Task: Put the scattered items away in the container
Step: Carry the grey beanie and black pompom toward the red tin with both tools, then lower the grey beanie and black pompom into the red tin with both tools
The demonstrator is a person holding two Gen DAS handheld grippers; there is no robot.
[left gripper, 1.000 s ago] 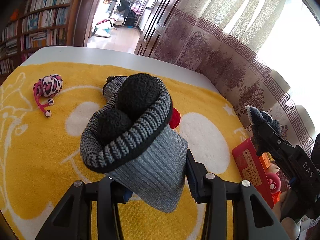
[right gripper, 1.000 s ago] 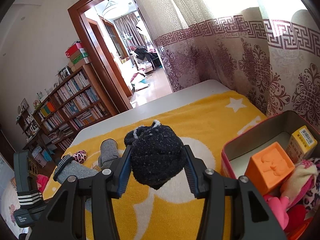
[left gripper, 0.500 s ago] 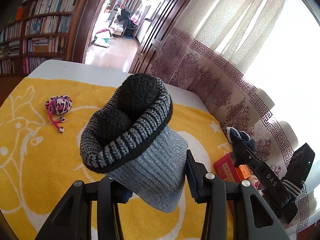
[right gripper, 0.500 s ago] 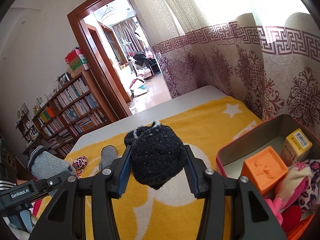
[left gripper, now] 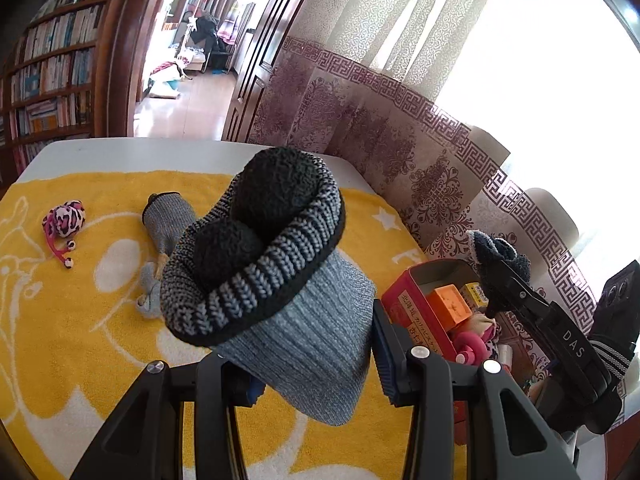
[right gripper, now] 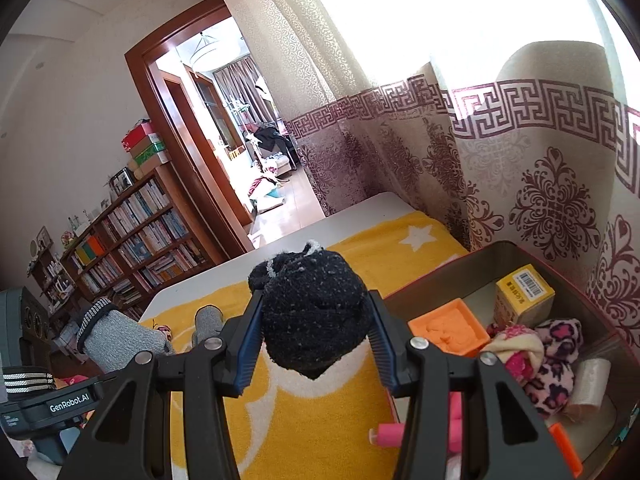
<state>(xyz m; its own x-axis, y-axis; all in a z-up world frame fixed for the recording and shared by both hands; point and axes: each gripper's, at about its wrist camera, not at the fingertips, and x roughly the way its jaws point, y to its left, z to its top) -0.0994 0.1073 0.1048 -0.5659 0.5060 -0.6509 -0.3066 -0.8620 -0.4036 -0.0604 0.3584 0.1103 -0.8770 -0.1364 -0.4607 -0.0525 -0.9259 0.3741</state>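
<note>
Both bundles carried closer to tin since earlier frame. Grey sock clamped in left gripper, black sock clamped in right gripper, tin just right. Rim could be clipped if dropped early.

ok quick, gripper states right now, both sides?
Left gripper: shut on the grey knit sock.
Right gripper: shut on the black fuzzy sock.

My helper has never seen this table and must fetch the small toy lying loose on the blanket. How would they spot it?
Start at the yellow blanket covering the table. At its far left lies the pink leopard-print toy, left of the grey sock. It alone trails a pink cord with bead ends.
</note>
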